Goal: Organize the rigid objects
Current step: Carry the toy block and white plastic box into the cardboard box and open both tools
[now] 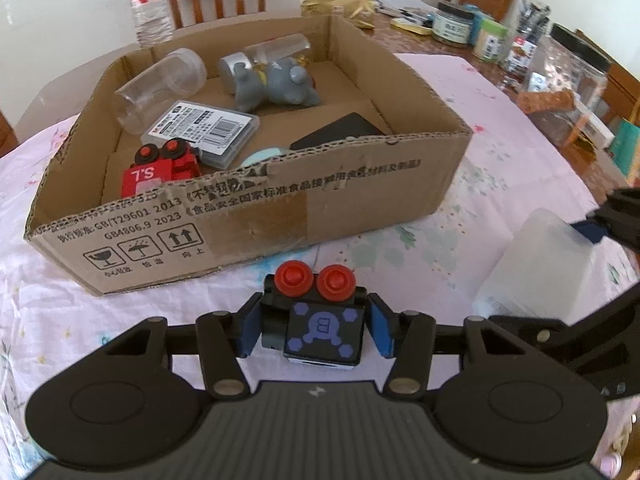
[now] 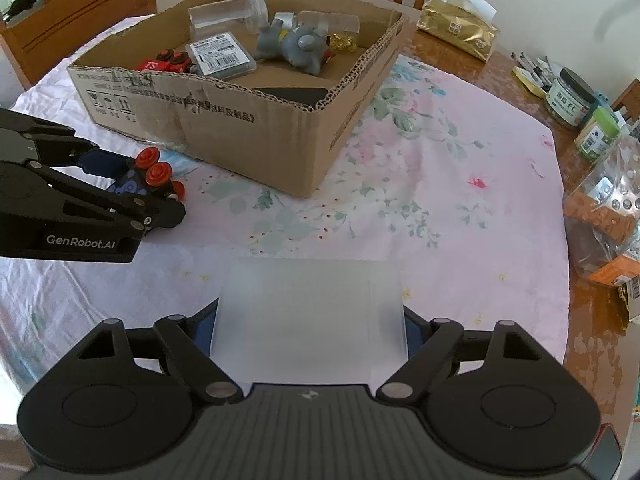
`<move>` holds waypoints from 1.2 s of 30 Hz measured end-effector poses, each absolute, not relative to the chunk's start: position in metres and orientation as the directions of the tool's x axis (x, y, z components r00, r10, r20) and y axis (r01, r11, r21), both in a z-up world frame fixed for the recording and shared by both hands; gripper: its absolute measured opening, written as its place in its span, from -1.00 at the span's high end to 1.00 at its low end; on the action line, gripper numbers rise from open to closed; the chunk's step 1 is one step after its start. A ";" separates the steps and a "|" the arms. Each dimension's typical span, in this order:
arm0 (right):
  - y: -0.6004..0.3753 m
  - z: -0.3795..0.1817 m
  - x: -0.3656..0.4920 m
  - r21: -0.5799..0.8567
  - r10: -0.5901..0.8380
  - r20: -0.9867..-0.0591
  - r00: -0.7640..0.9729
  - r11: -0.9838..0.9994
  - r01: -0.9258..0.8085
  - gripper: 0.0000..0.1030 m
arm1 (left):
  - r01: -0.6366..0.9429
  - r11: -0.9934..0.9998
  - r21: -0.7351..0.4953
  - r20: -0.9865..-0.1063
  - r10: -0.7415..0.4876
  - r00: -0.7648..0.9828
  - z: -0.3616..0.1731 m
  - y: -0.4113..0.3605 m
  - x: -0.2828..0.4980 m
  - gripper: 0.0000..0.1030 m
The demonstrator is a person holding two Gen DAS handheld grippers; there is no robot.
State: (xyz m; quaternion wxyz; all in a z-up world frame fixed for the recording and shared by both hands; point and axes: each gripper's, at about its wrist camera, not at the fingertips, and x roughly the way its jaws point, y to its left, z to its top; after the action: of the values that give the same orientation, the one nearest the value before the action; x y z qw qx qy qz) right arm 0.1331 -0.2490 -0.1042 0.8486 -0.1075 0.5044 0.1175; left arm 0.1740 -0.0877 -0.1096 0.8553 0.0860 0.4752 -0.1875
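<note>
Black toy vehicle [image 1: 320, 320], red wheels uppermost, purple emblem on its dark face: clamped between the blue pads of the left gripper [image 1: 316, 330], on the floral tablecloth [image 1: 500, 152] just in front of the cardboard box [image 1: 248, 216]. Status: gripped, not yet boxed.

Frosted plastic container [image 2: 310, 312], rectangular, translucent: sits between the jaws of the right gripper [image 2: 310, 326], the blue pads at both its side walls. Whether the pads press firmly or merely touch cannot be told. It rests on the cloth, well apart from the box. Status: not yet boxed.

Box contents, already placed:
- red toy truck [image 1: 160, 168], on its side, wheels up, near the front left corner;
- flat clear case [image 1: 204, 132] with barcode label, leaning over the truck;
- clear plastic tube [image 1: 160, 88], lying along the left wall;
- grey elephant figure [image 1: 276, 86], on its back near the rear;
- second clear cylinder with a silver cap [image 1: 236, 70], behind the elephant;
- dark flat item [image 1: 340, 132] and a pale blue round piece [image 1: 260, 157], close to the front wall, largely hidden;
- small gold pieces [image 2: 342, 42], rear right corner.

Progress, as judged: most items are in the box; two remain outside it, each already in a gripper. No other loose pieces show on the cloth. Jars, a tissue pack and a water bottle along the table edge appear unrelated.
</note>
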 end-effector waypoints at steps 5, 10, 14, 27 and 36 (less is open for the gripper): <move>-0.251 -0.089 0.131 -0.048 0.121 -0.879 0.460 0.940 -0.339 -0.68 | 0.471 0.882 -0.025 -0.850 -0.267 0.455 -0.094 -0.081 0.167 -0.03; -0.250 -0.060 0.134 -0.023 0.176 -0.863 0.474 0.923 -0.384 -0.68 | 0.513 0.858 -0.027 -0.847 -0.292 0.445 -0.069 -0.065 0.160 -0.03; -0.244 -0.028 0.143 -0.021 0.227 -0.824 0.520 0.904 -0.427 -0.68 | 0.513 0.858 -0.019 -0.837 -0.295 0.462 -0.049 -0.048 0.156 -0.03; -0.199 -0.007 0.244 -0.017 0.307 -0.781 0.544 0.860 -0.510 -0.69 | 0.379 0.925 -0.005 -0.799 -0.231 0.555 -0.018 -0.006 0.150 -0.03; -0.185 -0.054 0.296 -0.015 0.242 -0.848 0.471 0.877 -0.480 -0.69 | 0.295 0.955 -0.001 -0.788 -0.183 0.588 -0.013 0.006 0.154 -0.03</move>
State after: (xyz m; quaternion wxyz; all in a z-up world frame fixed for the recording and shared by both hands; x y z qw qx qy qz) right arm 0.2955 -0.1855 -0.0541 0.8482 -0.1266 0.4683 0.2128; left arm 0.1536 0.0064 -0.0127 0.8888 0.0649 0.4334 -0.1343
